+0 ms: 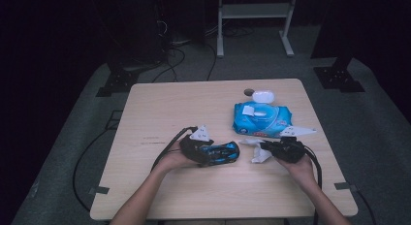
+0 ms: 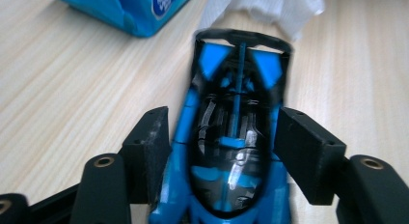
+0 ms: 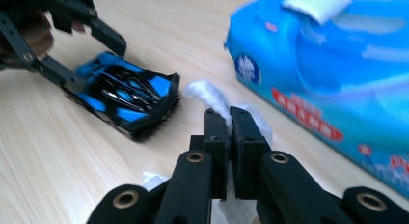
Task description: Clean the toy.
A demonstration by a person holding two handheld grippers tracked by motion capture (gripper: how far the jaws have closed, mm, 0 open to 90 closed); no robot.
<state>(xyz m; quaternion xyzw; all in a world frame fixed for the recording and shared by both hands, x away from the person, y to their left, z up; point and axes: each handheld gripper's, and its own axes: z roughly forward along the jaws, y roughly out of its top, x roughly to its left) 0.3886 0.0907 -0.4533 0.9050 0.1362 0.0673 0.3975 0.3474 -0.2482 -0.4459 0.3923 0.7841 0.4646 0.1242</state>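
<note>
Lying open-lidded, the wipes pack showed a wipe poking out. Beside the pack, the right gripper pinched a wipe shut; the left gripper clamped a toy car.

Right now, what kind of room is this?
Probably a lab or recording room, not a home: a lone wooden table on grey carpet, dark curtains around it, and cables running across the floor.

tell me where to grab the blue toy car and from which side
Grip the toy car across its narrow middle, one of the fingers on each flank, coming in from its end along its length. The body is long and slim with flat sides there. The left gripper already straddles it this way, with its fingers at the flanks.
</note>
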